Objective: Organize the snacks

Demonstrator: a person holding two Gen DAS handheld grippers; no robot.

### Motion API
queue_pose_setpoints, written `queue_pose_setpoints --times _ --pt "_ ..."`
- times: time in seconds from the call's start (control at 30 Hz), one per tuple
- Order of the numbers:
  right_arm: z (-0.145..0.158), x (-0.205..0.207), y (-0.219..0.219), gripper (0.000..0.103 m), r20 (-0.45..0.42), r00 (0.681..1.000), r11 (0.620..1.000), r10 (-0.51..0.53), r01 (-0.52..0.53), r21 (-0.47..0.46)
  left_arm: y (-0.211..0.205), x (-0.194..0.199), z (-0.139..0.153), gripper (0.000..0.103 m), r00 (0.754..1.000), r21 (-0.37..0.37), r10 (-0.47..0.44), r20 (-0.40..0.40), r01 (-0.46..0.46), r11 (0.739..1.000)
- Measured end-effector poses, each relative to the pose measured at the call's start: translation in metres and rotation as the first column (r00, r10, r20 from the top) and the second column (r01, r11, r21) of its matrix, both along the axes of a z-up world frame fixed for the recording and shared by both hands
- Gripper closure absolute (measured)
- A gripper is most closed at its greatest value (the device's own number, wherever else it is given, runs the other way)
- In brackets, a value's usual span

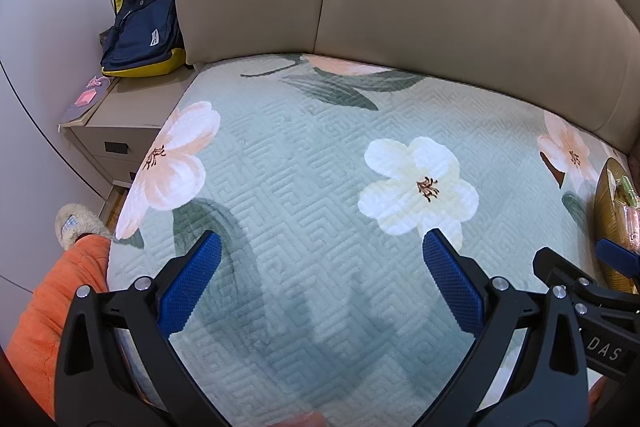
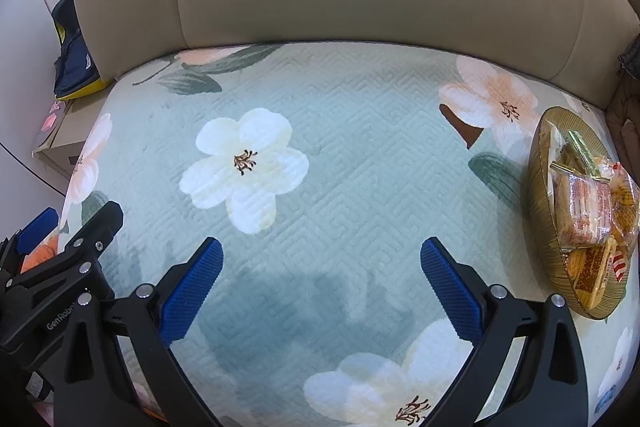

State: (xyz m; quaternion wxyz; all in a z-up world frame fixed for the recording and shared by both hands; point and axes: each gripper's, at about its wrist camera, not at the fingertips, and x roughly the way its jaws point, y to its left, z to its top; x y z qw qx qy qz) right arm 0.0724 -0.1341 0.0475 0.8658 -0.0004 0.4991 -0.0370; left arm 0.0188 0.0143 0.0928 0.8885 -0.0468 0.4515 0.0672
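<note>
Main risk as I read it: the snack packets (image 2: 592,211) sit heaped above the rim of the gold tray (image 2: 538,195), loose and crinkly, so a careless reach or a nudge on the rim could tip some onto the floral quilt (image 2: 360,115). The quilt is soft padding over a cushion, so the tray probably rocks if pressed on one side. Second risk: the tray sits near the quilt's right edge, and a push away from the white flower (image 2: 244,167) could slide it off that edge. Third: film wrappers may slip from the ribbed pads or get crushed if clamped hard. Tool state: right gripper (image 2: 320,271) has its jaws spread wide, nothing between them; left gripper (image 1: 320,267) likewise spread wide and empty. Both hover over bare quilt. Taking the white flower as landmark: in the right wrist view the tray is well to the right of the flower, against the far right side, while the right gripper's pads sit just below the flower. So the tray is off to the right of the right gripper, not between its fingers. In the left wrist view only a sliver of the tray (image 1: 606,227) shows, far right of the flower, beyond the right gripper's body. No snacks visible elsewhere on the quilt.
</note>
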Motion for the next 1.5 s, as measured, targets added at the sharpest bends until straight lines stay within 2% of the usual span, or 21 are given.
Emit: queue_pose_setpoints --times 1.5 --pt "-0.012 0.001 -0.007 0.005 -0.038 0.999 1.0 -0.014 0.015 0.027 -0.005 0.004 -0.008 0.003 0.998 0.012 -0.046 -0.03 0.047 0.999"
